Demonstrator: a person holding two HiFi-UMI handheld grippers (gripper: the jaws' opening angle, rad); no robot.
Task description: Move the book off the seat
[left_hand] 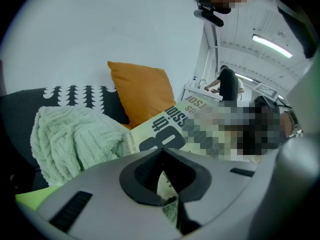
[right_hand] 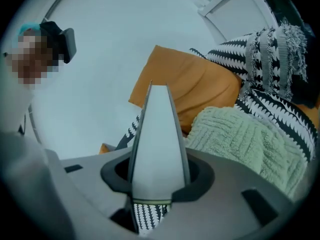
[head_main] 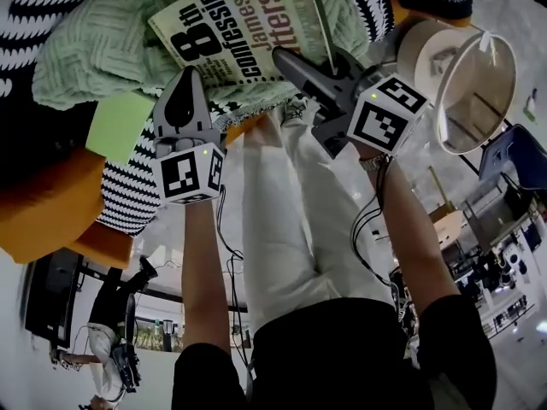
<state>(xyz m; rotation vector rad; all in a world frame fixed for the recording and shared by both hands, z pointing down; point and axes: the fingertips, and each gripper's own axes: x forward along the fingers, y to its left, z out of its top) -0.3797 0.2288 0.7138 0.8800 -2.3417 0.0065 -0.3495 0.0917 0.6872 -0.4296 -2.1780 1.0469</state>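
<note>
The book (head_main: 235, 28), a pale yellow-green paperback with big black lettering, hangs tilted above the seat between both grippers. My left gripper (head_main: 190, 79) is shut on its near edge. My right gripper (head_main: 295, 60) is shut on its right side. In the left gripper view the cover (left_hand: 170, 129) slopes away from the closed jaws. In the right gripper view the book (right_hand: 159, 134) stands edge-on between the jaws, with the pads pressed on both faces.
Under the book lie a mint knitted blanket (head_main: 94, 41), a black-and-white patterned pillow (head_main: 128, 186), an orange cushion (head_main: 51, 203) and a lime green sheet (head_main: 115, 126). A round white tub (head_main: 466, 67) stands at the right. A person (head_main: 111, 314) stands in the distance.
</note>
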